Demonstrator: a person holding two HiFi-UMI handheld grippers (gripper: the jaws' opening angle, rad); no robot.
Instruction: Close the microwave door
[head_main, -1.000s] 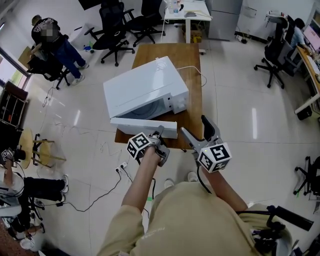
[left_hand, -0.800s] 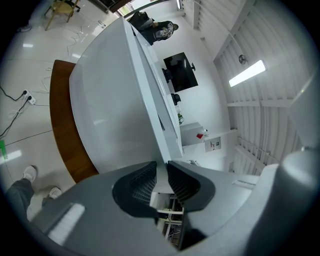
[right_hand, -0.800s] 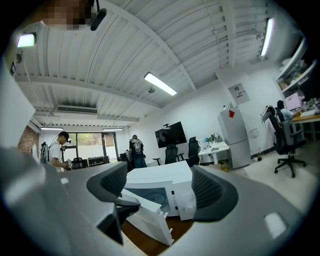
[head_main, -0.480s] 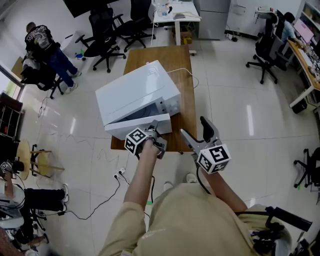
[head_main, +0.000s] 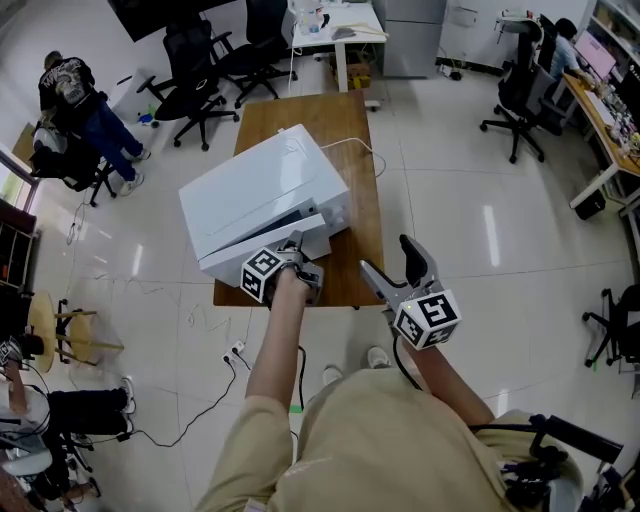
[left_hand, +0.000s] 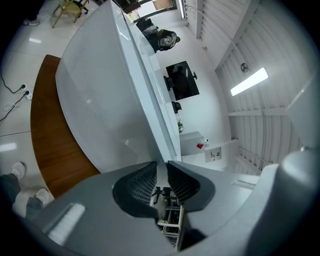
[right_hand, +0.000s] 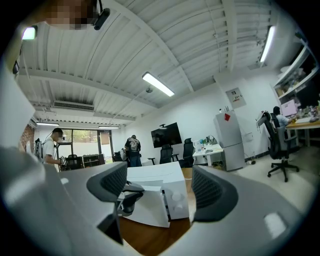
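A white microwave (head_main: 262, 195) stands askew on a wooden table (head_main: 360, 250). Its door (head_main: 250, 258) stands only a narrow gap off the body. My left gripper (head_main: 293, 245) is shut, with nothing between its jaws, and its tips rest against the door's outer face near the free edge. In the left gripper view the door (left_hand: 100, 95) fills the picture just past the left gripper (left_hand: 161, 172). My right gripper (head_main: 388, 256) hangs open off the table's near right corner, clear of the oven. The right gripper view shows the microwave (right_hand: 155, 175), its knobs (right_hand: 175, 200) and the left gripper's fingers (right_hand: 126, 192) on the door.
Black office chairs (head_main: 200, 60) and a white desk (head_main: 335, 25) stand behind the table. A person (head_main: 70, 90) is at the far left. Another chair (head_main: 515, 90) is at the right, and cables (head_main: 215, 370) run over the floor to the table's left.
My left gripper has moved forward against the door, and the door has swung from wide open to almost against the microwave. The right gripper has stayed about where it was.
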